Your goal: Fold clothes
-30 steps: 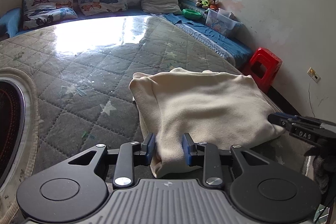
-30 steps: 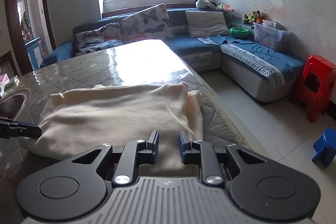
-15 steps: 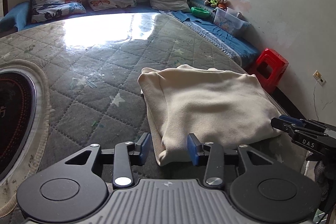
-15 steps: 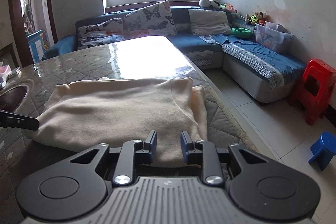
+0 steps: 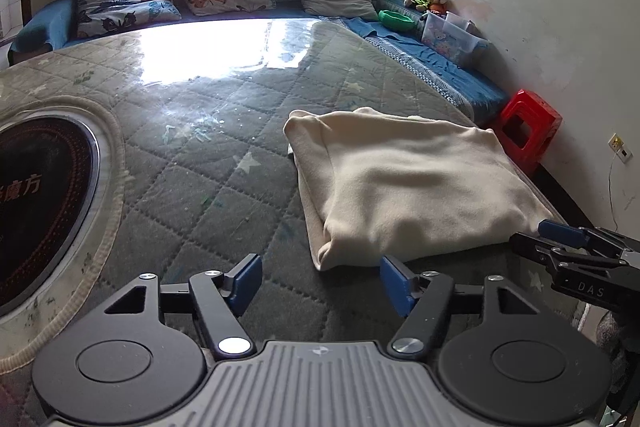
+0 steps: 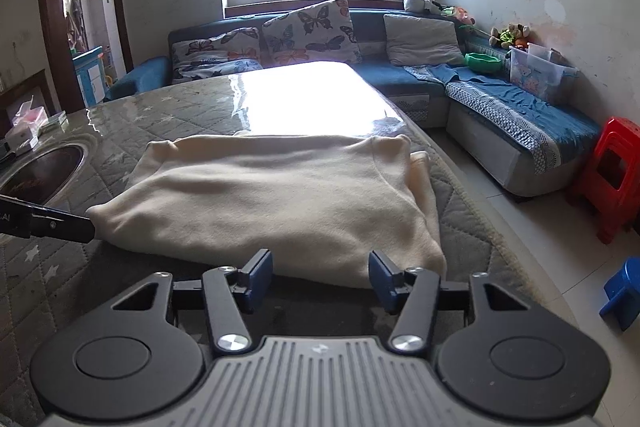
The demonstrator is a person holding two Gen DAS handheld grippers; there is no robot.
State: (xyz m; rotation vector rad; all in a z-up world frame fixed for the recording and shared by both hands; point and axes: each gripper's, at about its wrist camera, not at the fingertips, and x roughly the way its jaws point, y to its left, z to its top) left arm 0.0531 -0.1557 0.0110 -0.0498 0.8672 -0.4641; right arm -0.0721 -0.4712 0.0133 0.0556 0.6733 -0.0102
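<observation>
- Squarely on the grey-green quilted, star-patterned table cover (image 5: 224,187) lies the cream, soft-knit garment (image 5: 408,183), folded into a thick rectangular bundle near the table's right-hand edge; from the right wrist view the same bundle (image 6: 272,199) fills the middle of the table, with a narrower layer showing along its right side.
- Both black two-finger grippers with blue pads sit at the near edge of that bundle, one at each near corner.
- On the left gripper (image 5: 320,277), the jaws are opening and already stand well apart; the garment's near left corner sits just beyond the gap, and neither blue pad presses on the cloth.
- On the right gripper (image 6: 320,275), the jaws are likewise opening and wide; the near edge of the cream fabric lies just ahead of the pads, with nothing clamped.
- Seen from the left wrist, the right gripper's fingers (image 5: 576,247) reach in from the right, just beside the bundle's near right corner.
- Off to the left of the table top is a round black cooktop with a metal rim (image 5: 36,211), well apart from the garment.
- Beyond the table stand a blue corner sofa (image 6: 516,107) with butterfly-print cushions (image 6: 312,31), and a red plastic stool (image 6: 612,171) on the floor near the wall.
</observation>
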